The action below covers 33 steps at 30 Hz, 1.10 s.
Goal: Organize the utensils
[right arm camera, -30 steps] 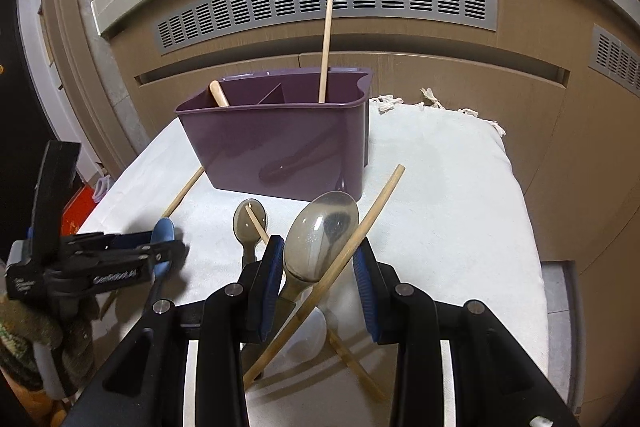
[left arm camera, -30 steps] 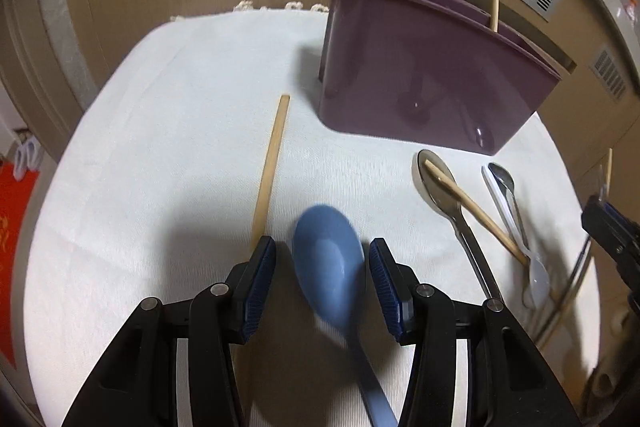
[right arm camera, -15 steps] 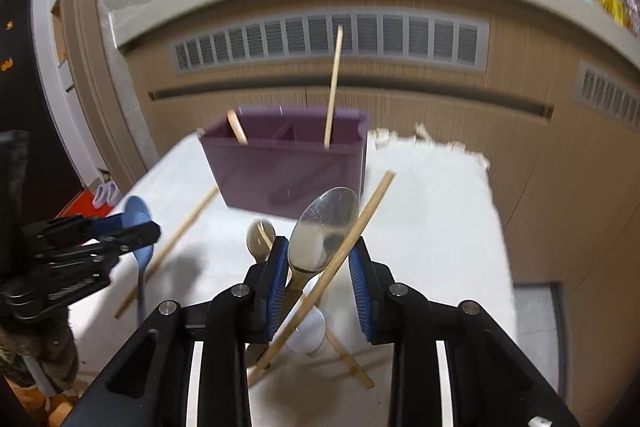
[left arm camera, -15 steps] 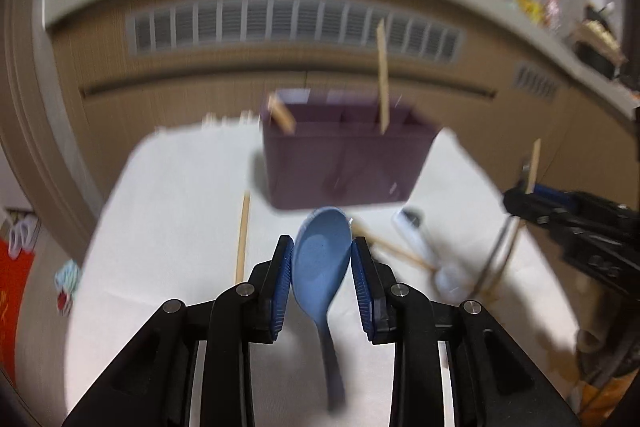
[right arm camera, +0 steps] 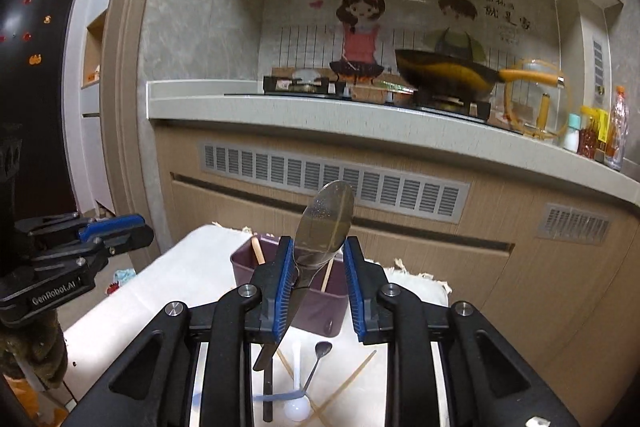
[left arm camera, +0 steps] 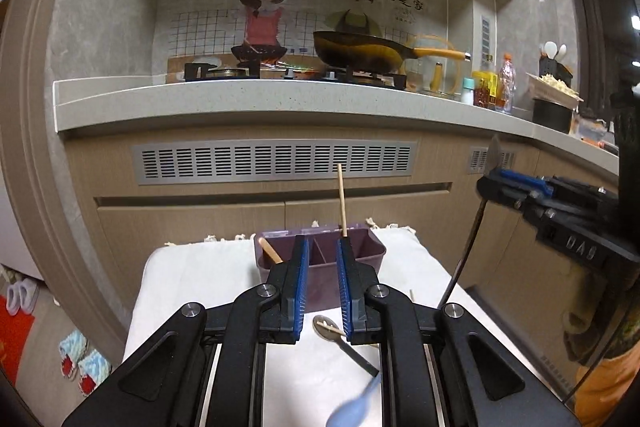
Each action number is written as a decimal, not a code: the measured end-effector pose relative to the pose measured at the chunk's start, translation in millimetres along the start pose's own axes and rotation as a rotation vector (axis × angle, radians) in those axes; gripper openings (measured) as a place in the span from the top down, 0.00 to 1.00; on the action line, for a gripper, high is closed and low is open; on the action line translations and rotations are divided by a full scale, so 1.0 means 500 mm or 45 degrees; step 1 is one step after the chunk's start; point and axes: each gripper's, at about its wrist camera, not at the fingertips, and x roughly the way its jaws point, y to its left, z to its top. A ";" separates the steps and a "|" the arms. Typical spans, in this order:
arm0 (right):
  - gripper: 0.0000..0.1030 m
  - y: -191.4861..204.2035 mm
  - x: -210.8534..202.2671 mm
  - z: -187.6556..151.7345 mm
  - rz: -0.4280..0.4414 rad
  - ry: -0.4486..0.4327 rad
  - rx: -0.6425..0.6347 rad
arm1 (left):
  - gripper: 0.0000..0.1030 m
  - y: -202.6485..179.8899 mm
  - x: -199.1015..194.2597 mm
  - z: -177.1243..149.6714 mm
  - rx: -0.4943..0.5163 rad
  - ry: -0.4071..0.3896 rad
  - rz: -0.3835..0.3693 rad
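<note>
- Left hand-held gripper [left arm camera: 323, 241]: jaws closing to a narrow gap, clenched on nothing; only the organizer shows between the pads.
- Blue spoon [left arm camera: 352, 411]: a blurred shape low at the frame edge, below and right of the left jaws, free of them.
- Right hand-held gripper [right arm camera: 319, 241]: jaws closing, grasping the metal spoon [right arm camera: 326, 219], bowl upward, handle slanting down past the left pad.
- Purple organizer [left arm camera: 368, 251]: on the white-clothed table [left arm camera: 200, 275], directly beyond both grippers. One chopstick [left arm camera: 341, 199] stands upright in it; a wooden handle [left arm camera: 270, 251] leans in its left compartment.
- On the table near the grippers: a second metal spoon [left arm camera: 326, 325] with a stick across its bowl, a white spoon [right arm camera: 296, 409], a small dark spoon [right arm camera: 323, 348], a loose chopstick [right arm camera: 352, 379].
- Change from earlier: both grippers sit higher, so the kitchen counter now fills the views. Half a second ago the blue spoon stood between the left pads; now it is out of them. The chopstick that lay with the metal spoon between the right jaws is gone from them.
</note>
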 end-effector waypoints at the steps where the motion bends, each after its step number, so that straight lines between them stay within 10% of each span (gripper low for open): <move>1: 0.78 -0.002 -0.004 0.004 0.000 -0.002 0.002 | 0.86 0.003 0.000 -0.003 -0.003 0.019 0.002; 7: 0.78 -0.006 0.001 -0.022 0.009 0.065 -0.004 | 0.81 -0.017 0.069 -0.090 0.075 0.314 -0.115; 14: 0.78 -0.032 0.008 -0.095 0.007 0.171 0.036 | 0.45 -0.079 0.157 -0.210 0.167 0.569 -0.336; 29: 0.79 -0.094 0.044 -0.199 0.026 0.273 0.144 | 0.62 -0.115 0.353 -0.285 0.119 0.853 -0.183; 33: 0.80 -0.114 0.063 -0.218 0.042 0.321 0.203 | 0.85 -0.126 0.347 -0.281 0.138 0.814 -0.167</move>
